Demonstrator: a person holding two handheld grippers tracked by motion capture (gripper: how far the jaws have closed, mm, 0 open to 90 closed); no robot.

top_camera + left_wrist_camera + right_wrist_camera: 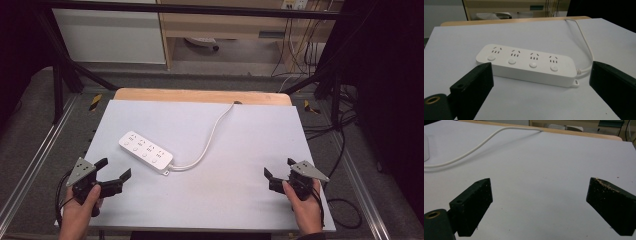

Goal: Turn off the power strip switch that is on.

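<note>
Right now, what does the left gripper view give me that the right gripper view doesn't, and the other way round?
Left gripper view: the whole power strip, four sockets and four buttons, lying between that tool's open jaws. Right gripper view: bare table between its open jaws, with pale crumbs on one jaw. Both: the white cord running to the table's far edge, and the wooden board behind.

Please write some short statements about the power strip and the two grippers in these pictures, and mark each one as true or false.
1. The white plastic power strip has four outlet groups, each with a round button. True.
2. The left gripper is shut on the power strip. False: its jaws stand open, apart from the strip.
3. The white cable runs from the strip toward the table's far edge. True.
4. The right gripper holds the cable. False: it is open and holds nothing.
5. The strip lies nearer the left gripper. True.
</note>
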